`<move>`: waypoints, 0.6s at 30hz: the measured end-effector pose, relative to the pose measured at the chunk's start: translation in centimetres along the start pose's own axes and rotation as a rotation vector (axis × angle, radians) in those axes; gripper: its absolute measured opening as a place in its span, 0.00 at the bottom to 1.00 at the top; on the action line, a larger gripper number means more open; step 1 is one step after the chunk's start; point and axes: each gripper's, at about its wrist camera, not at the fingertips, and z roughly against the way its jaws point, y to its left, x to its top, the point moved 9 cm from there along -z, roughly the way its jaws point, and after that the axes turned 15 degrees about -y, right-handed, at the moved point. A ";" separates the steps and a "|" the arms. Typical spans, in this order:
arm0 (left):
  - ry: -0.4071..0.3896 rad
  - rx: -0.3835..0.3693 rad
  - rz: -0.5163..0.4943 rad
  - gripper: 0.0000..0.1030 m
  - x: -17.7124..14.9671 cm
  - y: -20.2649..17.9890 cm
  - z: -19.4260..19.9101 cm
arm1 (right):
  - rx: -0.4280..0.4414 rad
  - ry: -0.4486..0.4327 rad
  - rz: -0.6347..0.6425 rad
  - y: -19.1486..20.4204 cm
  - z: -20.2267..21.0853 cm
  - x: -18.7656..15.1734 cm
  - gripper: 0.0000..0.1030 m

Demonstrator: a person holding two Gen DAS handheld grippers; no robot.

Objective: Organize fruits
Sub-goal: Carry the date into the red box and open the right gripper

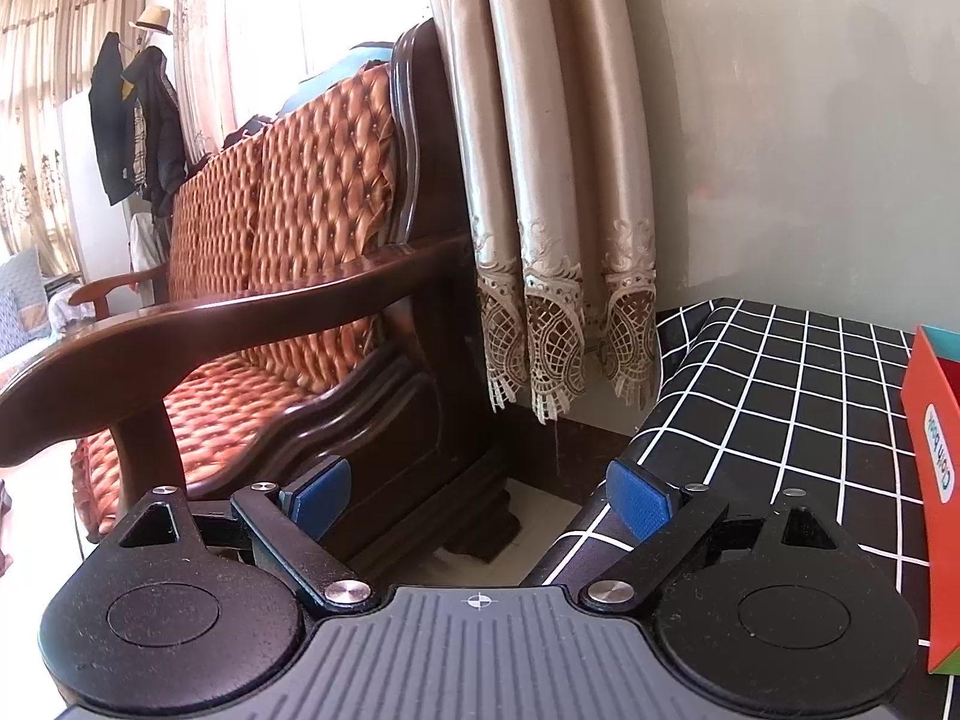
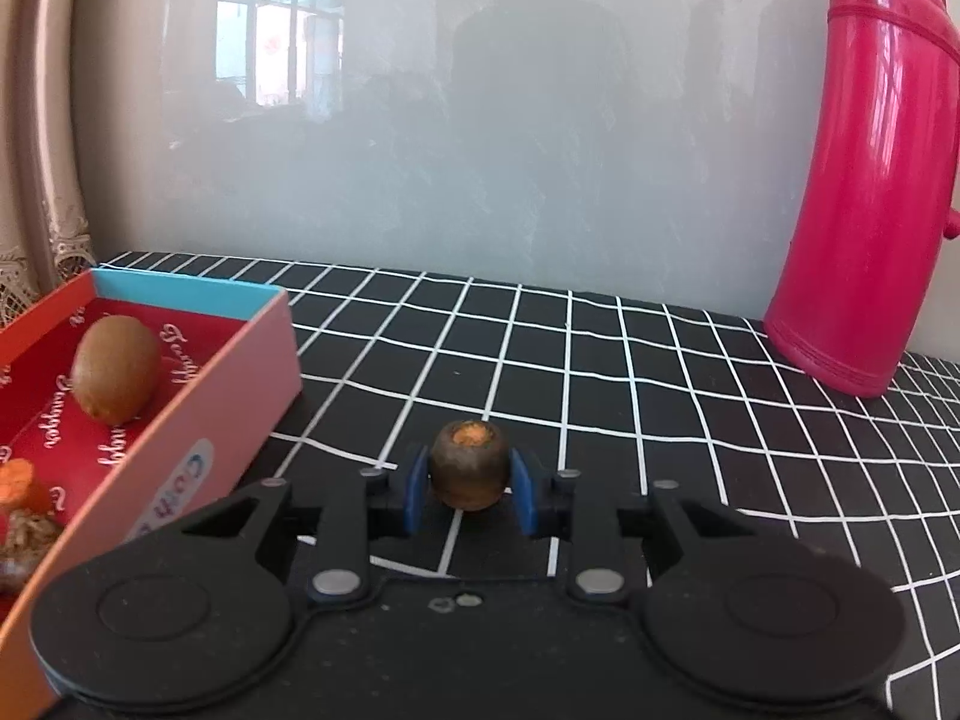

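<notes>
In the right wrist view my right gripper [image 2: 469, 480] is shut on a small round brown fruit [image 2: 469, 474] with an orange top, held just above the black checked tablecloth [image 2: 600, 372]. To its left stands an open red box [image 2: 240, 396] holding a kiwi [image 2: 116, 367] and an orange fruit piece [image 2: 17, 480] among other bits. In the left wrist view my left gripper [image 1: 477, 498] is open and empty, off the table's left edge, with the box [image 1: 936, 480] at its far right.
A tall pink thermos [image 2: 870, 180] stands at the back right of the table against the wall. Left of the table are a wooden sofa [image 1: 270, 300] with orange cushions and a beige curtain [image 1: 540, 180].
</notes>
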 end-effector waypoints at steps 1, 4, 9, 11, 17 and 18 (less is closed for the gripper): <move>0.000 -0.001 0.001 0.89 0.1 0.1 0.0 | 0.005 -0.003 -0.002 0.1 0.3 0.2 0.27; -0.003 -0.003 0.004 0.89 0.3 0.3 0.3 | 0.021 -0.020 -0.003 0.8 1.2 0.9 0.27; 0.007 -0.005 0.014 0.89 0.3 0.5 0.7 | 0.058 -0.053 -0.002 2.3 3.2 2.2 0.27; 0.005 -0.006 0.019 0.89 0.5 0.5 0.9 | 0.074 -0.071 0.003 3.1 4.1 2.9 0.27; 0.004 -0.021 0.026 0.89 0.7 0.0 1.5 | 0.151 -0.117 0.021 6.2 6.0 4.1 0.27; 0.000 -0.020 0.027 0.89 0.8 0.0 1.6 | 0.164 -0.121 0.024 6.7 6.1 4.2 0.27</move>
